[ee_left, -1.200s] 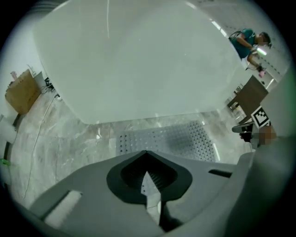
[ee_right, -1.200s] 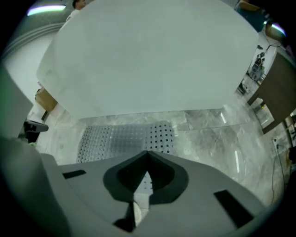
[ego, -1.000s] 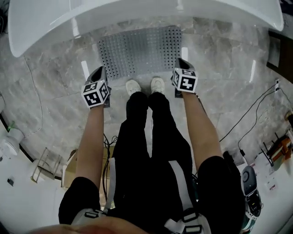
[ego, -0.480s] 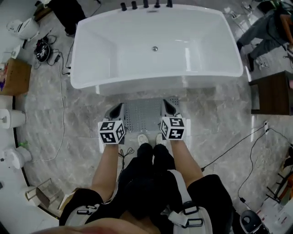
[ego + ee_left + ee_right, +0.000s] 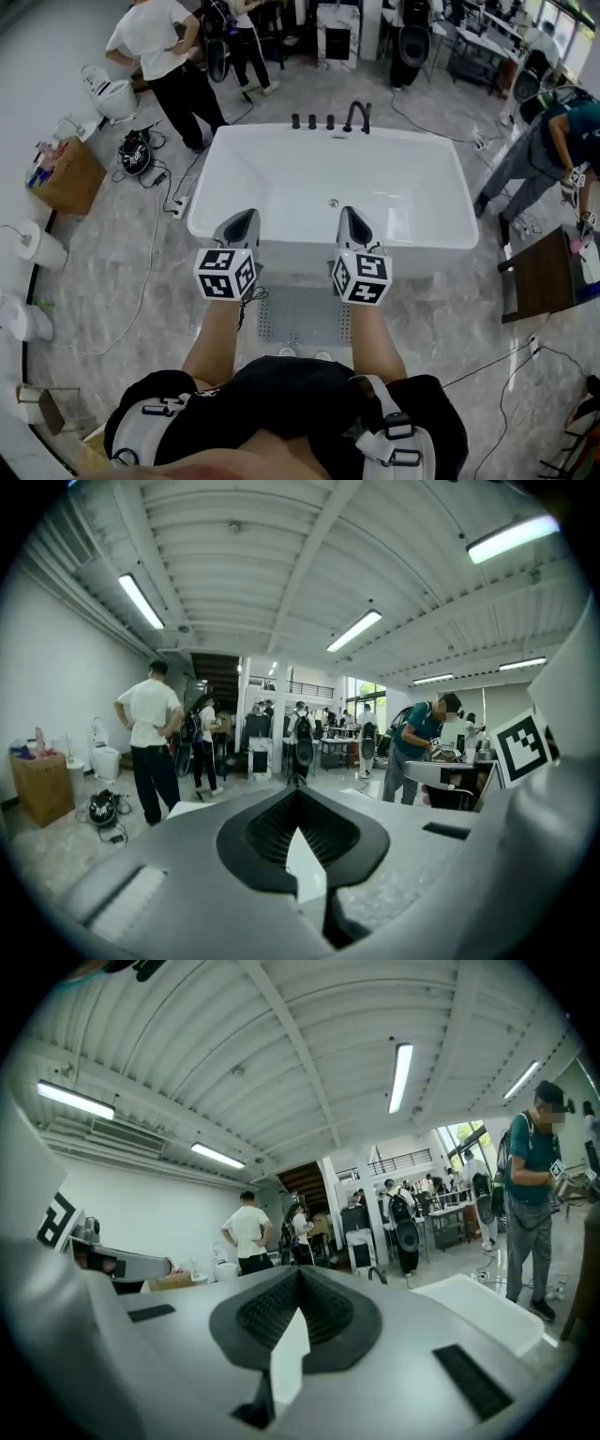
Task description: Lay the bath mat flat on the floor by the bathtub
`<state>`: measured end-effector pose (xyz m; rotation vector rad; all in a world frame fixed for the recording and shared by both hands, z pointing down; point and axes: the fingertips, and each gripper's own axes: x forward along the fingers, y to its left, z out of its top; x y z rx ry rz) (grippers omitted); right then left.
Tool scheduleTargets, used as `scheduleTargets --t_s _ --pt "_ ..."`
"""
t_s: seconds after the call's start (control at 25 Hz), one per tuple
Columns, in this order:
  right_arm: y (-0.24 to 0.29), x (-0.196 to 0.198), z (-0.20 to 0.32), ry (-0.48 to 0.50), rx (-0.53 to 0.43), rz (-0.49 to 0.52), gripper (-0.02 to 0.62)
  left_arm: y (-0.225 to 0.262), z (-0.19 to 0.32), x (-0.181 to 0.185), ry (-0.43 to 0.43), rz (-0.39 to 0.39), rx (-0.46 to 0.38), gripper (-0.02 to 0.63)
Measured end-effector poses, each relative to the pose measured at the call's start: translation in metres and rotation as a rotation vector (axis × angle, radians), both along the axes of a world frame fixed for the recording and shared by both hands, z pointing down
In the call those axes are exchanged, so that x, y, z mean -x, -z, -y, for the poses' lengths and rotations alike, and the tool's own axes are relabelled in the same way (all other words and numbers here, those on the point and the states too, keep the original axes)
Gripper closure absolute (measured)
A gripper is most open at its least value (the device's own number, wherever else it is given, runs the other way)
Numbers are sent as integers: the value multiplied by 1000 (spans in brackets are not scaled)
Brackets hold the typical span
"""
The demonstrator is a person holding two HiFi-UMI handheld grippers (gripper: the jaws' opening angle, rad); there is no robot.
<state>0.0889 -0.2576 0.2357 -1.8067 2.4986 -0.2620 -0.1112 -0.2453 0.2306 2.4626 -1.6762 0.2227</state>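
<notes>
The grey perforated bath mat (image 5: 305,317) lies flat on the marble floor, between the white bathtub (image 5: 281,178) and my shoes. Both grippers are lifted off it and held level, pointing across the tub. My left gripper (image 5: 244,219) is shut with nothing in it. My right gripper (image 5: 348,217) is shut and empty too. In the left gripper view the dark ribbed jaws (image 5: 298,797) meet at a point, and the room lies beyond them. The right gripper view shows the same closed jaws (image 5: 300,1277).
Black taps (image 5: 330,119) stand on the tub's far rim. A cardboard box (image 5: 66,174) and cables lie on the left, and a dark wooden table (image 5: 542,277) stands on the right. Several people stand behind the tub, and one person in teal (image 5: 551,141) bends over on the right.
Both grippers have risen from the mat's near corners up to tub height. The head view has tilted up and now takes in the whole tub and room. The mat stays flat.
</notes>
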Motion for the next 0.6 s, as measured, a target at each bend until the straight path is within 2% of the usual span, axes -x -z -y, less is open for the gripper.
scheduleTargets --t_s 0.08,0.2,0.6 --pt "25 -2 -3 -8 -54 10 591 28 -4 -4 -6 22 -67 601" --pt "39 -2 -11 5 -89 14 591 47 -12 -9 -11 12 -108 601" --pt "33 6 -39 47 -100 -13 591 36 -38 -28 -57 -9 -81 602"
